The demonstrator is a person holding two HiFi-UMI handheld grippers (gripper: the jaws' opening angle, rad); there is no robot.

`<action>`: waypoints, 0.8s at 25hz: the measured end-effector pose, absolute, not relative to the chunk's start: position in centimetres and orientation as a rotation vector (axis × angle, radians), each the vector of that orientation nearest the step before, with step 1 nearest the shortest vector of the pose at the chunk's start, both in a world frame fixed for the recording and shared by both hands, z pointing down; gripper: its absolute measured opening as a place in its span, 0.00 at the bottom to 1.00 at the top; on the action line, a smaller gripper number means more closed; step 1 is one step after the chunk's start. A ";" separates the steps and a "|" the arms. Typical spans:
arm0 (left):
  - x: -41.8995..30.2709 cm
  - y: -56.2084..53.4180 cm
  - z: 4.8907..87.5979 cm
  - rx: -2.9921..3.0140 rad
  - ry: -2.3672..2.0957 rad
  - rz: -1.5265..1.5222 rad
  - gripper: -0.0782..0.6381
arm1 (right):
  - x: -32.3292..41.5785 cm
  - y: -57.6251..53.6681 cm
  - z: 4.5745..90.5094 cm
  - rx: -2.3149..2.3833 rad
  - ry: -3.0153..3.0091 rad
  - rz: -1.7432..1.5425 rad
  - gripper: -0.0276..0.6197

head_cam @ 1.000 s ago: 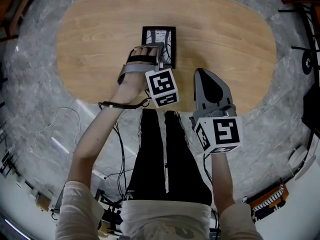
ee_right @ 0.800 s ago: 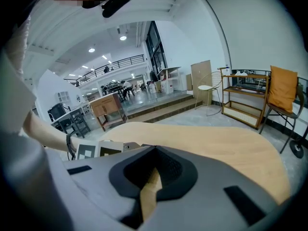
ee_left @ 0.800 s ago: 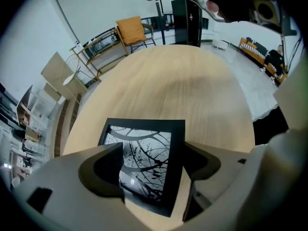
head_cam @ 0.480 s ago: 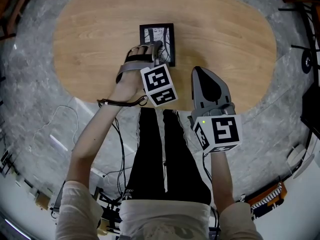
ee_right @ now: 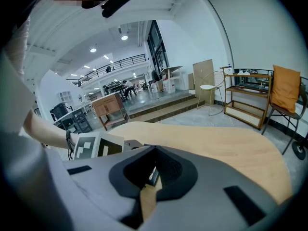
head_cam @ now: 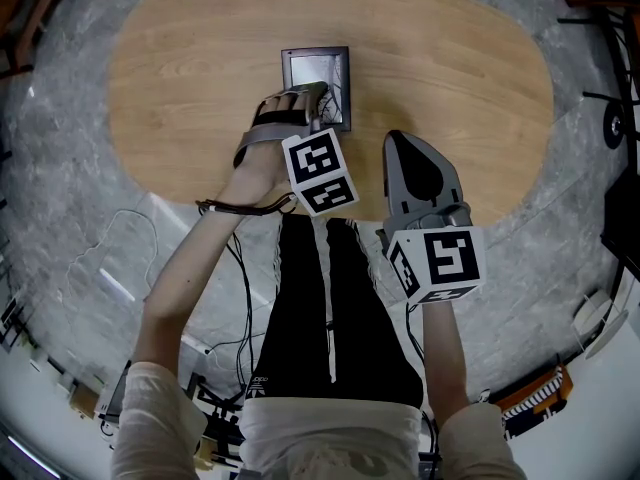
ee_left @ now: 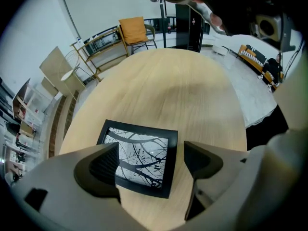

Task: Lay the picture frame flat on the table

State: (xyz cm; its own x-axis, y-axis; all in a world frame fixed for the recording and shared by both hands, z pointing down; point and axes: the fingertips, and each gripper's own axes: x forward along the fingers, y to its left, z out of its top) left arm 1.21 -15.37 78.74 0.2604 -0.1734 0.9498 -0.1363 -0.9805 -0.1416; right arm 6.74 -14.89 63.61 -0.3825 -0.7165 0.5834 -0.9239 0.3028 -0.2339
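Note:
The black picture frame [head_cam: 316,71] [ee_left: 139,158], with a black-and-white branch print, lies flat on the oval wooden table [head_cam: 180,78], face up. My left gripper [head_cam: 322,100] [ee_left: 150,163] hovers over the frame's near edge. Its jaws are opening, and both fingers [ee_left: 98,170] stand clear of the frame's sides, holding nothing. My right gripper [head_cam: 408,153] [ee_right: 146,186] rests near the table's front edge, to the right of the frame, with its jaws shut and empty.
The table's [ee_left: 192,90] far end lies beyond the frame. A chair with an orange cushion [ee_left: 134,30] and metal shelving [ee_right: 245,97] stand on the grey floor past the table. The person's legs [head_cam: 330,308] are at the near edge.
The left gripper's jaws have parted and let go of the frame. The frame has settled slightly farther from me, and its glass now catches glare. The right gripper has stayed put.

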 end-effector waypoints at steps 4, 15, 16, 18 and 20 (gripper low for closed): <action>1.1 -17.0 76.0 -2.569 0.455 -1.839 0.67 | 6.7 -15.7 62.1 1.477 -2.213 0.735 0.05; -0.6 -25.6 48.9 -2.904 1.379 -1.119 0.14 | 7.4 -22.3 41.3 1.748 -2.313 0.445 0.05; -0.6 -26.1 45.3 -2.905 1.431 -1.005 0.13 | 7.7 -22.7 38.6 1.785 -2.330 0.401 0.05; -0.6 -26.2 38.0 -2.934 1.525 -0.759 0.12 | 8.2 -22.7 33.1 1.852 -2.353 0.320 0.05; -1.0 -24.7 31.1 -2.965 1.615 -0.510 0.12 | 8.4 -21.3 27.9 1.899 -2.361 0.249 0.05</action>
State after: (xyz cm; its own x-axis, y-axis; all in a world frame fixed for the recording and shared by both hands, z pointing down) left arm -1.02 -24.73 31.08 0.5173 -0.7658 0.3820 -0.8463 -0.5240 0.0956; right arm 8.42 -21.27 27.90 -0.2168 -0.9594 0.1804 -0.9759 0.2086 -0.0636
